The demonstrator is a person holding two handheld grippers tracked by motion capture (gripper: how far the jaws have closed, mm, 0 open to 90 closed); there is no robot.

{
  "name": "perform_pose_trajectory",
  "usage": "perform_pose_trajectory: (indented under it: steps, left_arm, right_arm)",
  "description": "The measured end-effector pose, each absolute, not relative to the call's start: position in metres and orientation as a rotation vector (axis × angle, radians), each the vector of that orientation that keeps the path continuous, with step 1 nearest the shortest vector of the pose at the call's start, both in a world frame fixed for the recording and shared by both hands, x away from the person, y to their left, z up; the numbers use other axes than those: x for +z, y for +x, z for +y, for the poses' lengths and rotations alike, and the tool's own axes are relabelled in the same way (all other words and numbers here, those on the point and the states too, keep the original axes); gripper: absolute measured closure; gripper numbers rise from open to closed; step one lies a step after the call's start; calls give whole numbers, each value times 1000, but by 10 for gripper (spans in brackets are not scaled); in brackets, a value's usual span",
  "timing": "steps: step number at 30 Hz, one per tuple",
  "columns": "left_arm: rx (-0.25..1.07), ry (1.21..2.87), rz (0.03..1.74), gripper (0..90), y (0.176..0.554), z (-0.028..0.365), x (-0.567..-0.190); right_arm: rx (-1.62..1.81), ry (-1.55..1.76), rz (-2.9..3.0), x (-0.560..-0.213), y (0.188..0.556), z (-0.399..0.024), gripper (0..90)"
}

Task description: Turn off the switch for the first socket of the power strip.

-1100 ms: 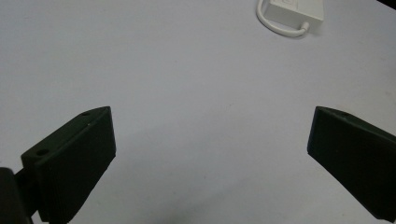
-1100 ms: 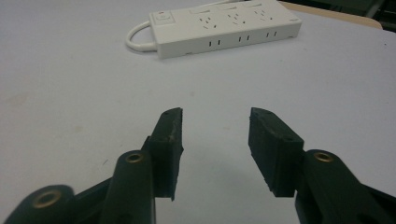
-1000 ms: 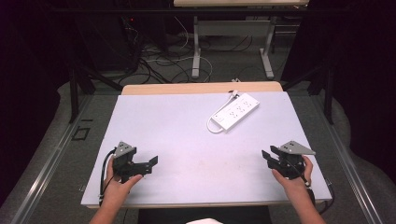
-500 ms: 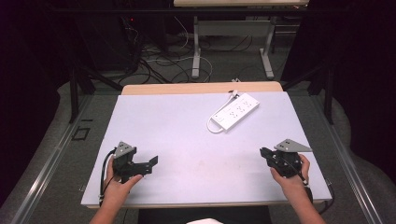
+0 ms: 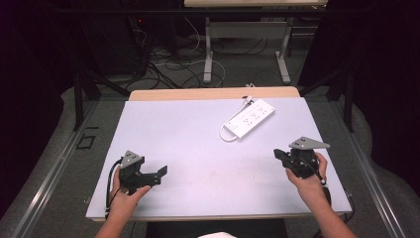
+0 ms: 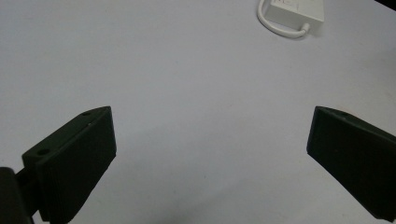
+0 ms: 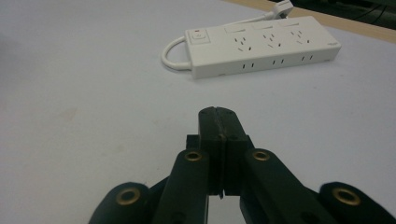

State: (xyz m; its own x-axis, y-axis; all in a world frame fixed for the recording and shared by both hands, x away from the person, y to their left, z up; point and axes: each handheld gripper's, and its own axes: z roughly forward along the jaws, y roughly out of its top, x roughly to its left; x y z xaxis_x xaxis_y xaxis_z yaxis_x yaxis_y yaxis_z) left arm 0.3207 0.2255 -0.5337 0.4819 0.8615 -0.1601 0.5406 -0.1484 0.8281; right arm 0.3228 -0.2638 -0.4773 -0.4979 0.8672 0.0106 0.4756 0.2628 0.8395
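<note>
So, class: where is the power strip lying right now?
In the high view the power strip lies on the table's far right part, beyond the right gripper.

A lab: black curtains (image 5: 29,74), floor cables (image 5: 168,62), bare worktable (image 5: 188,129).

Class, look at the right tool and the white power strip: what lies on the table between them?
Nothing: between the shut right tool and the power strip is bare white table, seen in the right gripper view.
</note>
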Motion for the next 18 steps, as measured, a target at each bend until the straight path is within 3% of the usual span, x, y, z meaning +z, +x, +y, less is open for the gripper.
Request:
perform_pose_trajectory:
  steps: [18]
  left_arm:
    - [455,1824,1172,14,321,226,-534]
  right_arm:
    - [1127,1225,2159,-444,355,-256,900]
